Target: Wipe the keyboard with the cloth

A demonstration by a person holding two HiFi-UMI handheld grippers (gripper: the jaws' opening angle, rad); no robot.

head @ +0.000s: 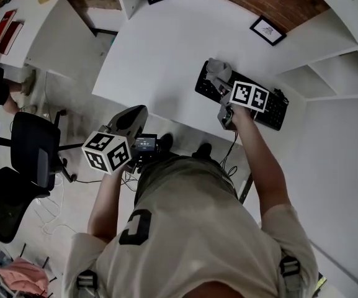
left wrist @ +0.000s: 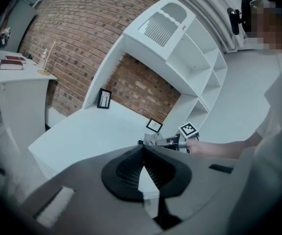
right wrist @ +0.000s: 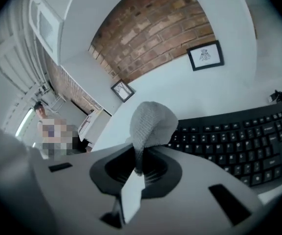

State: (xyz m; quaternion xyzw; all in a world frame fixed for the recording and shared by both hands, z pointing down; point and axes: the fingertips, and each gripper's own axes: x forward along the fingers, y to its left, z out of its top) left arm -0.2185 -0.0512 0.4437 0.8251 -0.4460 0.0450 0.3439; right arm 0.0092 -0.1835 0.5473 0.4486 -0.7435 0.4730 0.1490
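Over one end of the black keyboard on the white desk, the right gripper pinches a grey cloth that seems to touch the keys, while the left gripper, jaws together and empty, hangs off the desk's near edge.

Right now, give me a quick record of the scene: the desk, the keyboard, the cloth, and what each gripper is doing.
desk: white
keyboard: black, lying on the desk
cloth: grey, bunched, over one end of the keyboard
right gripper: fingers shut on the cloth, at the keyboard
left gripper: fingers together, empty, held off the desk's front edge
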